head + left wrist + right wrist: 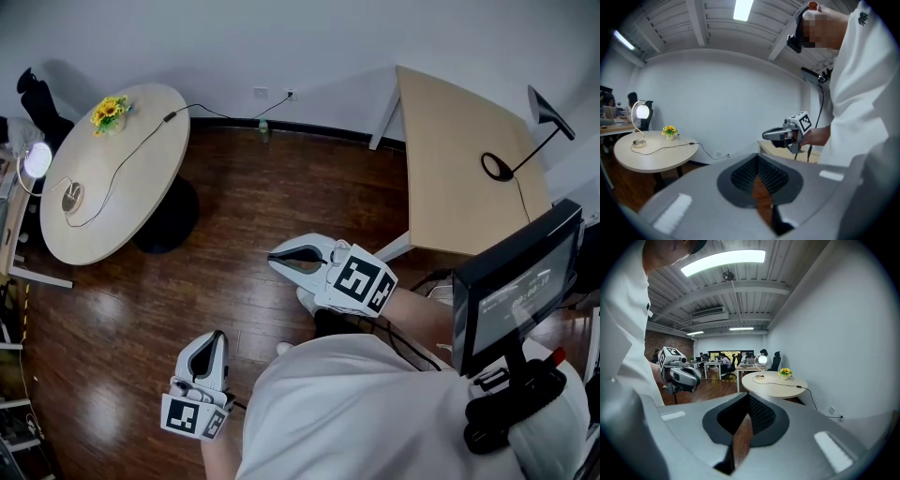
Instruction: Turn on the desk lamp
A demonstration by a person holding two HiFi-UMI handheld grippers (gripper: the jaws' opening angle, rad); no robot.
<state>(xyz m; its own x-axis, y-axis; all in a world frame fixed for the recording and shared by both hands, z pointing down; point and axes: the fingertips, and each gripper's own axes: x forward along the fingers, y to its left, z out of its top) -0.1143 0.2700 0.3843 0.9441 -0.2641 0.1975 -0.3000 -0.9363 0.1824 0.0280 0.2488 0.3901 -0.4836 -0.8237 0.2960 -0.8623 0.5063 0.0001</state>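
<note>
A desk lamp with a round glowing head (37, 159) and a small round base (72, 197) stands at the left edge of the round beige table (141, 187). The lamp's head (641, 111) shines in the left gripper view, and the lamp (762, 360) shows far off in the right gripper view. My left gripper (217, 336) hangs shut and empty over the wood floor, well short of the table. My right gripper (274, 260) is shut and empty too, pointing left above the floor. Both are about a metre or more from the lamp.
A pot of yellow flowers (110, 112) and a black cable (141, 141) lie on the round table. At the right is a square wooden table (459, 159) with a black lamp (548, 114). Office desks with seated people (717, 363) stand beyond.
</note>
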